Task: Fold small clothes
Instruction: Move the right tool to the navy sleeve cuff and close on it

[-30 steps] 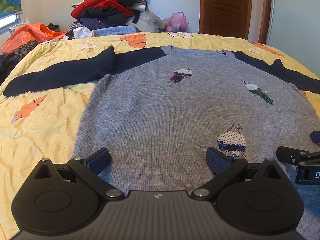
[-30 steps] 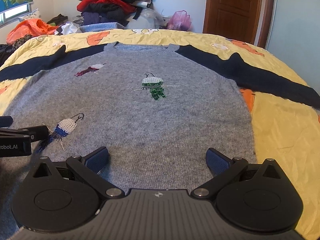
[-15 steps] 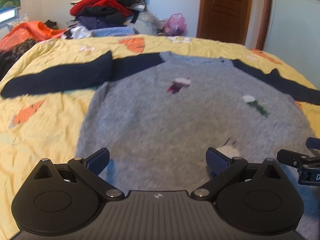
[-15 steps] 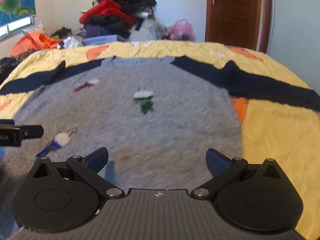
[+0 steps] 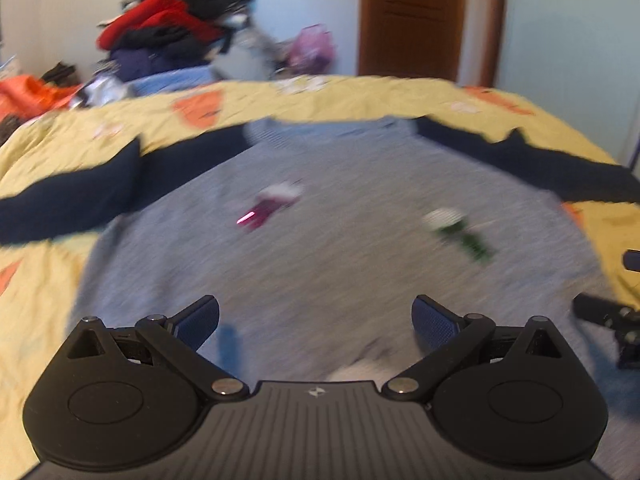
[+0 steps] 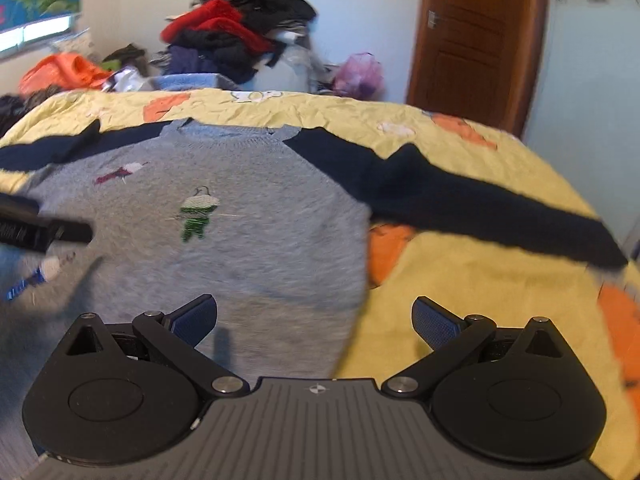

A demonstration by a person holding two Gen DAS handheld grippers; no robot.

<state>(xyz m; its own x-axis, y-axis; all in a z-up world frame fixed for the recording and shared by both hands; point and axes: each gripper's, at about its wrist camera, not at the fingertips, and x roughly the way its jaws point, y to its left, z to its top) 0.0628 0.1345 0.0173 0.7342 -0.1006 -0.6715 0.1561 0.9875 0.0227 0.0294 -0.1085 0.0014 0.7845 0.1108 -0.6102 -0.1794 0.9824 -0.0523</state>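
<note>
Yellow bedding (image 6: 480, 280) with orange patches covers the bed in front of you, and the sweater (image 6: 260, 216) lies spread flat on it, front up, neckline toward the far edge. Its body is grey knit; both sleeves (image 6: 480, 204) are dark navy and stretch out to either side, the right one with a small peak in its upper edge. You can see small embroidered figures on the chest: a green one (image 6: 196, 216), a magenta one (image 5: 272, 204), and a blue-and-white one near the hem. Your left gripper (image 5: 316, 320) hangs over the lower body of the sweater, jaws wide and holding nothing. Your right gripper (image 6: 316, 320) sits over the sweater's right side edge, jaws equally wide and empty. Behind the bed you have a heap of clothes (image 6: 236, 32) and a brown door (image 6: 476, 40)
</note>
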